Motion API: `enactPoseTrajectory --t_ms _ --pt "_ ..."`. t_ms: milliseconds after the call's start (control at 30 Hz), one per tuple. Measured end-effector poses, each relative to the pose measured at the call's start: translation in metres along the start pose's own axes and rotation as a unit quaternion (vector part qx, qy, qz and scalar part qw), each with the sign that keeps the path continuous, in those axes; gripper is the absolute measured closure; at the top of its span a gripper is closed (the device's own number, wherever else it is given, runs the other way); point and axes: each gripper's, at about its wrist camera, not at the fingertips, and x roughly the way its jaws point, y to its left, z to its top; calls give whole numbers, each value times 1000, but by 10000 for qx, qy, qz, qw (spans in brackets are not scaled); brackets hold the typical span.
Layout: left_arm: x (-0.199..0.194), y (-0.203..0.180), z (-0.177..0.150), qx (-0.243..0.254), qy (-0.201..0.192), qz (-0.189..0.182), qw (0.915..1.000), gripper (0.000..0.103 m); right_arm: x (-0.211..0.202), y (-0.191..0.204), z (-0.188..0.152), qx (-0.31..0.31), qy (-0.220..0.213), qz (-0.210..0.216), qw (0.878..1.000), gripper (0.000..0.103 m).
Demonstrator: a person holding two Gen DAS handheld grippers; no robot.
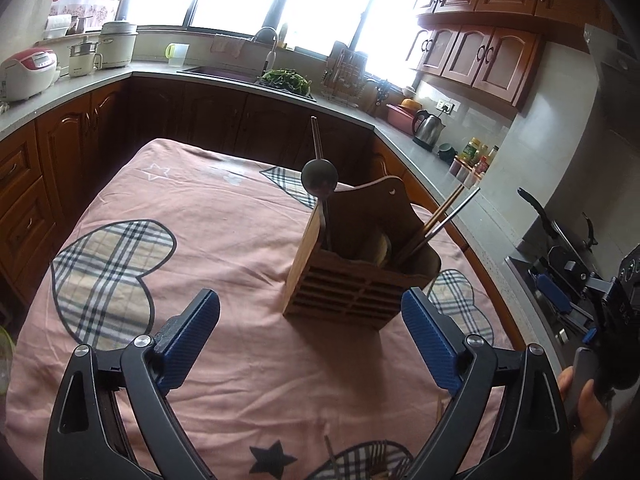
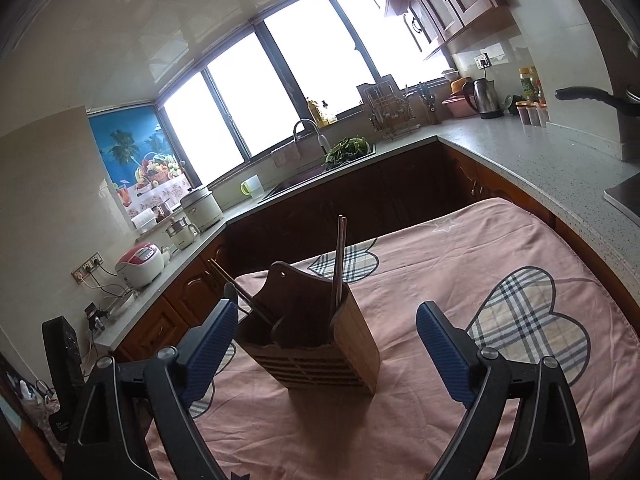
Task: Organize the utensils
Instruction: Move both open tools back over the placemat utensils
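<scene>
Left gripper (image 1: 310, 318) and right gripper (image 2: 326, 338) both splayed, empty, facing wooden holder (image 1: 352, 280); spoon (image 1: 320, 178), chopsticks (image 1: 444, 216) already slotted

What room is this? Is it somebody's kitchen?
Yes, it looks like a home kitchen: there is a sink under the window, a kettle on the counter, and a wooden utensil holder with chopsticks.

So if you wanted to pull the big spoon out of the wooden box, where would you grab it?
Probably by the thin neck just under the round bowl of the spoon, coming down from above. It stands nearly upright in the left compartment of the wooden holder, so only the top shows.
</scene>
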Motion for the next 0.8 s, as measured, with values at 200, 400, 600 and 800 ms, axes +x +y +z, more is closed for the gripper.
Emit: enactPoseTrajectory --t_ms 200,400,600,800 --pt "-23 -6 -24 95 165 -52 9998 9 -31 -7 -19 57 58 -115 9999 11" --pt "-41 -6 -51 91 296 -99 9995 9 -57 -18 -43 119 175 -247 9995 11" --pt "-47 -2 -81 51 496 -32 9988 9 -75 -35 -71 192 369 -436 9982 11" --pt "-43 1 -110 39 736 47 9973 9 -84 -47 -98 305 540 -506 9968 11"
